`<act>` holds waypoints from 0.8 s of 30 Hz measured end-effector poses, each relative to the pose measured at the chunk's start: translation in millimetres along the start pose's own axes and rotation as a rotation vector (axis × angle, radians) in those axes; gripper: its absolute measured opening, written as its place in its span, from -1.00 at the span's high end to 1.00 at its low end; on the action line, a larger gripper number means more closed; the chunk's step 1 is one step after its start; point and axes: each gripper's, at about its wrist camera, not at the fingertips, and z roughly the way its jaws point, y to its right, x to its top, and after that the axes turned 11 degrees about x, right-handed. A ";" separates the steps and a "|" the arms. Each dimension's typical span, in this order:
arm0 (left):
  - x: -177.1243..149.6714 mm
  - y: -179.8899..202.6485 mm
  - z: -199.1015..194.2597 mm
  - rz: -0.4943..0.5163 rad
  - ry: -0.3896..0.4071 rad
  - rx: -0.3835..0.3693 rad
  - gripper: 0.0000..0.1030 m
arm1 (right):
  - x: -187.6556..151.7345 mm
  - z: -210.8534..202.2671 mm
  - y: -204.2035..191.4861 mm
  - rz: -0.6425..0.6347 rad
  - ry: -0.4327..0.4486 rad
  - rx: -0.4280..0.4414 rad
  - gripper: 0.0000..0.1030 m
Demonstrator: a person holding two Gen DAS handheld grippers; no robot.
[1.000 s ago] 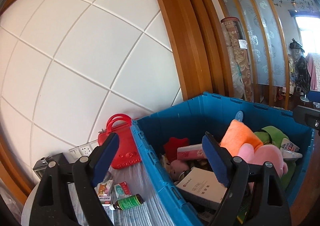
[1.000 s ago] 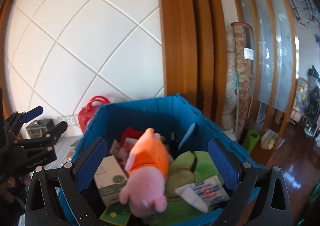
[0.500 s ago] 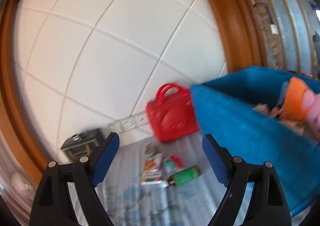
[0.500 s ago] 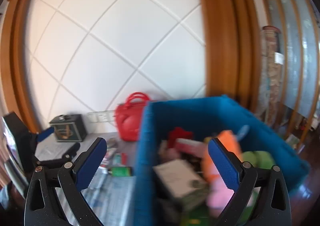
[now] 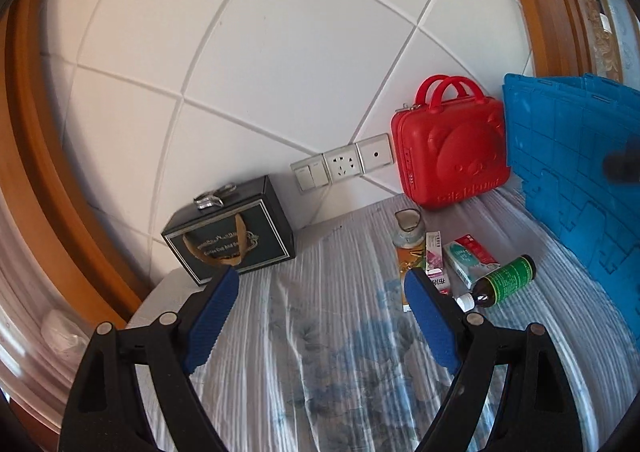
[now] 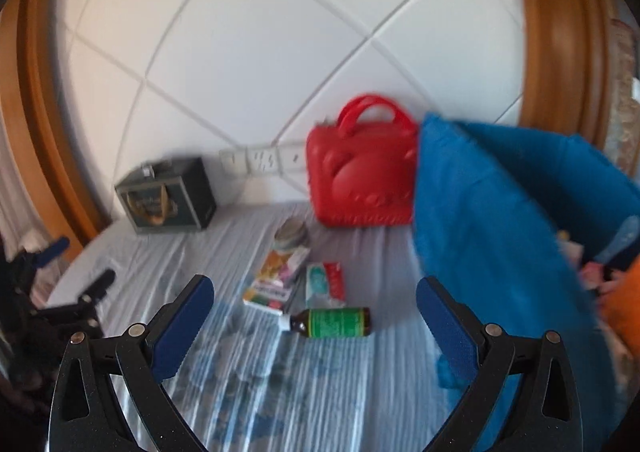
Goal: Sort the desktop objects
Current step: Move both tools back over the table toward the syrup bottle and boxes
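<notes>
Only the right wrist view peeks inside the blue crate [image 6: 500,211]; brown bottle [image 6: 330,323] lies flat between the right gripper [image 6: 316,316]'s wide-open, empty fingers; left gripper [image 5: 320,316] open too.

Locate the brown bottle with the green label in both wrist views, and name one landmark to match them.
Left wrist: brown bottle lies on its side at right of centre, just past the right blue pad, near the blue crate.
Right wrist: it lies at centre, cap pointing left.
Shared landmark: red case against the wall.
</notes>
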 end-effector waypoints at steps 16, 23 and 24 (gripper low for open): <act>-32.6 30.3 103.5 0.002 -0.104 -0.142 -0.65 | -43.2 257.6 82.2 -0.097 -0.428 -0.138 -0.99; -39.4 41.3 122.3 0.010 -0.118 -0.196 -0.65 | -63.0 266.6 117.4 0.060 -0.612 0.073 -0.99; -39.6 42.6 124.7 0.015 -0.123 -0.200 -0.65 | -66.8 252.9 114.1 0.052 -0.588 0.117 -0.99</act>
